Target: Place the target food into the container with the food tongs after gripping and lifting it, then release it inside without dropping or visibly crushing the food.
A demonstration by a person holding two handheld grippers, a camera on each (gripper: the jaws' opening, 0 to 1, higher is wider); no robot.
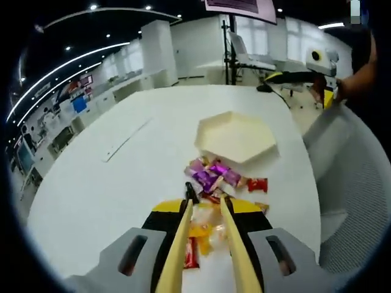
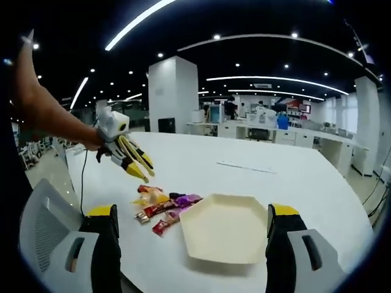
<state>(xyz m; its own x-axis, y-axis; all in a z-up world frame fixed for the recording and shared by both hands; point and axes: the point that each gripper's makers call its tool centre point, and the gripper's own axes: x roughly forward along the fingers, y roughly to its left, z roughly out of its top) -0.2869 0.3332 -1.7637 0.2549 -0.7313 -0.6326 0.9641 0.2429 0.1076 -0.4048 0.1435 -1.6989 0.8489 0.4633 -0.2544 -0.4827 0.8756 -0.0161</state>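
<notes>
In the left gripper view, the left gripper (image 1: 208,204) hung over the near edge of a heap of wrapped snacks (image 1: 214,183) on the white counter (image 1: 104,183), its jaws bearing wooden tongs (image 1: 235,250) whose tips stood slightly apart with nothing between them, and the empty hexagonal cream tray (image 1: 238,135) lay just beyond the heap. In the right gripper view, the right gripper (image 2: 190,226) hovered with its jaws wide apart on either side of the tray (image 2: 223,232), the snacks (image 2: 165,204) lying just left of the tray.
</notes>
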